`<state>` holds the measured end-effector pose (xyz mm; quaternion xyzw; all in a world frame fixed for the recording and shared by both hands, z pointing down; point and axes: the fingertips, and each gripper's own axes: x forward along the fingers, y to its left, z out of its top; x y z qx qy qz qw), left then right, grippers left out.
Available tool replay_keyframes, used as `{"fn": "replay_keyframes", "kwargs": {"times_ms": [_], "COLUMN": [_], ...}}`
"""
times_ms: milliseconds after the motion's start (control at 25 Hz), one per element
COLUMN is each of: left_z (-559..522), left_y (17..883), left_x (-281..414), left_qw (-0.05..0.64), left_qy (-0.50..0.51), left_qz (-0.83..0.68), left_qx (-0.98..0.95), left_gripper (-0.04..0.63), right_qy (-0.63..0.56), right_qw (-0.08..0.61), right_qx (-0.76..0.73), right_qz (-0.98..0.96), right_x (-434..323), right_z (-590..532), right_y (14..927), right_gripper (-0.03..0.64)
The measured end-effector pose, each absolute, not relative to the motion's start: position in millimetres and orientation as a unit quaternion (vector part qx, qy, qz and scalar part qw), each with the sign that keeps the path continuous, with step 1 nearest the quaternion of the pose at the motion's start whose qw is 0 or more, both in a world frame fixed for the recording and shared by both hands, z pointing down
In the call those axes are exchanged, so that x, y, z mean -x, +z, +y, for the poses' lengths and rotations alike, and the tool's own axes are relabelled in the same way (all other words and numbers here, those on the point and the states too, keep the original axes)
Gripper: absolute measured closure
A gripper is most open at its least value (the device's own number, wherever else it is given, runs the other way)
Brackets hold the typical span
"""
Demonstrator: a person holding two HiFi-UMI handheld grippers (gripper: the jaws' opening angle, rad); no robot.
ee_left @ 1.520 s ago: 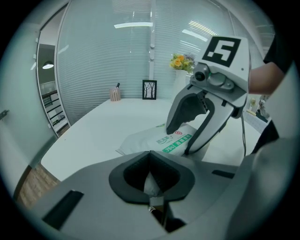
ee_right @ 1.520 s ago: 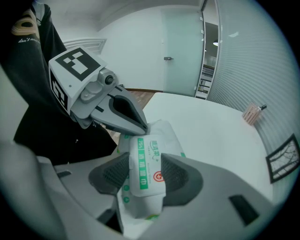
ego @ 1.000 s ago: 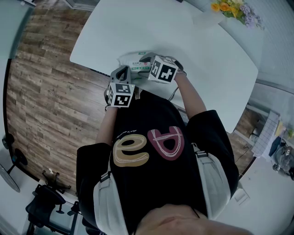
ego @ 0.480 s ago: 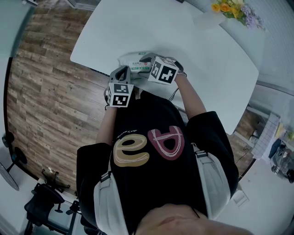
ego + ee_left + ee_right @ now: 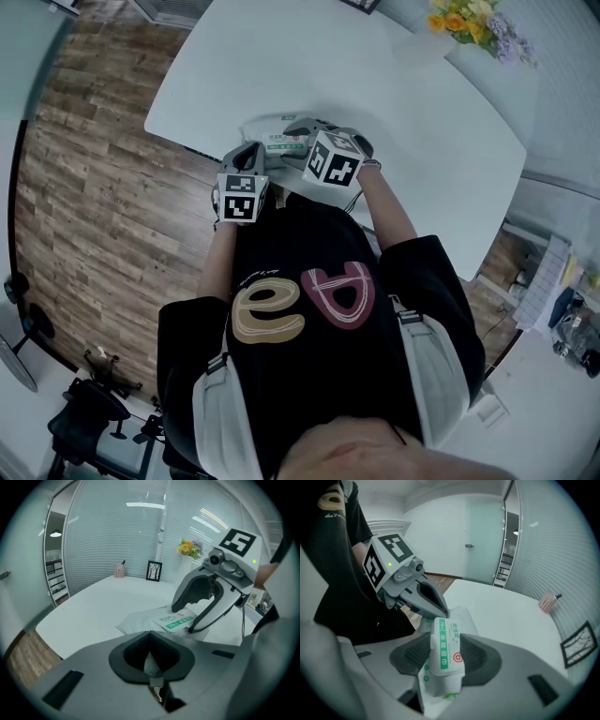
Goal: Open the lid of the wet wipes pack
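The wet wipes pack [image 5: 272, 131] lies at the near edge of the white desk [image 5: 394, 84]. The left hand-held gripper [image 5: 150, 641] is pinched tight on a thin edge of the pack and can hold it down. The right hand-held gripper [image 5: 445, 639] has its jaws quite wide, one on each side of the lid [image 5: 446, 660]. They have just been closing in on it, and both pads look to touch it.

To do this well, I think the left one should keep the pack flat while the right one lifts the lid slowly from its free end.

No wipes show yet. Far off, a vase [image 5: 186, 565] holds flowers [image 5: 188, 548].
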<state>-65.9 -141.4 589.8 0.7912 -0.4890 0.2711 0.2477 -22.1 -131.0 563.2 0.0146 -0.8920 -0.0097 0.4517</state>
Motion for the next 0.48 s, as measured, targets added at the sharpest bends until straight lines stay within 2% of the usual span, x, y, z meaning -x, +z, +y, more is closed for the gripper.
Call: {"fn": "replay_keyframes", "kwargs": {"times_ms": [480], "left_z": [-142.7], "left_y": [587.6], "left_x": [67.1], "left_qw": [0.268], "left_qy": [0.26], "left_qz": [-0.488], "left_qx": [-0.789], "left_gripper": [0.578], "right_qy": [-0.032], "right_qw": [0.446], "right_qx": [-0.016], "right_qz": [-0.894], "right_x": [23.3], "right_z": [-126.7], "right_y": [554.5], "right_gripper": [0.486]}}
